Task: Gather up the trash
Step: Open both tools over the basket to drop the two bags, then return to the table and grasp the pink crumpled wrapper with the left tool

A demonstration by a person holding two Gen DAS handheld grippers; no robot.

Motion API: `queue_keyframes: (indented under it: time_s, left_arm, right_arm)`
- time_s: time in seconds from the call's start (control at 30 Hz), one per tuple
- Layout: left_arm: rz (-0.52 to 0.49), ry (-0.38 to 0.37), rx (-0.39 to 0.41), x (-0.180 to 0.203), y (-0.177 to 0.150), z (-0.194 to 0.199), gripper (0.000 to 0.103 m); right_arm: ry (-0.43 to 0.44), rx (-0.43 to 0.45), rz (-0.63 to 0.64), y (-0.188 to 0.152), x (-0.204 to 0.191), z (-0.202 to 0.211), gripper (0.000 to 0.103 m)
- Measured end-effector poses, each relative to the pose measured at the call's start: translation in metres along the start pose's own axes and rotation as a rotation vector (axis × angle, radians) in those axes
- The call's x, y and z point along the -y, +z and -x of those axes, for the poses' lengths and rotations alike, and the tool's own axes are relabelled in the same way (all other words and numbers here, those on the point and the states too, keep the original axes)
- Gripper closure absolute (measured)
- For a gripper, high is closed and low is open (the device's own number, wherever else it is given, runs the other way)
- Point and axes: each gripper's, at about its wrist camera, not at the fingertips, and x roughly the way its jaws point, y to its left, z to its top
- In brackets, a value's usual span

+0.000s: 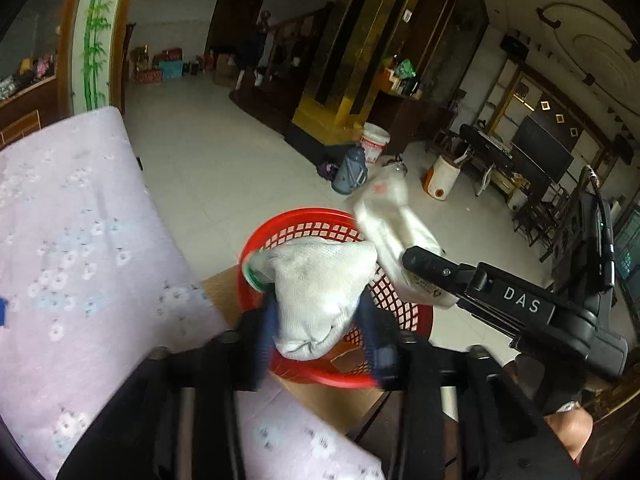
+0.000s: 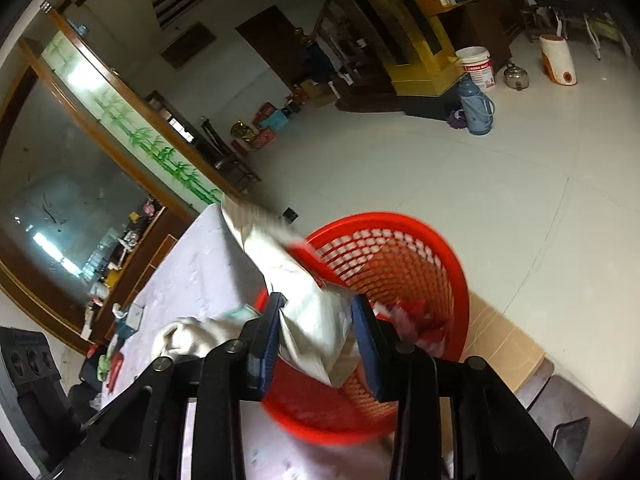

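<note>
A red mesh basket stands on a cardboard box beside the table. My left gripper is shut on a white cloth-like wad with a green-edged scrap at its left, held over the basket's near rim. My right gripper is shut on a crumpled white plastic wrapper with red print, hanging over the basket. In the left wrist view the right gripper reaches in from the right, the wrapper sticking up above the basket. Red and white scraps lie inside the basket.
A table with a pale lilac flowered cloth lies left of the basket. The cardboard box sits under the basket. A blue flask, a white bucket and a kettle stand on the far tiled floor.
</note>
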Motion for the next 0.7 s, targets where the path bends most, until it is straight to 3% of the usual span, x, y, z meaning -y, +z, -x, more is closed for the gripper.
queue_keyframes:
  time_s: [0.03,0.07,0.2,0.3,0.7]
  left_arm:
    - [0.013,0.003,0.004,-0.001,0.001,-0.002,0.049]
    - [0.015,0.003,0.009,-0.001,0.0,0.0,0.049]
    - [0.006,0.019,0.02,-0.007,-0.014,0.018,0.046]
    - [0.024,0.052,0.043,-0.019,-0.027,0.042,0.037]
    - [0.124,0.225,0.078,-0.107,-0.106,0.149,0.036]
  right_arm:
    - [-0.009,0.003,-0.002,0.001,0.001,-0.001,0.048]
    - [-0.015,0.014,-0.005,0.001,0.003,0.001,0.046]
    - [-0.012,0.053,0.034,-0.008,-0.004,0.015,0.046]
    - [0.038,0.041,0.063,-0.022,-0.019,0.02,0.045]
    - [0.201,-0.163,0.285,-0.112,-0.115,-0.01,0.043]
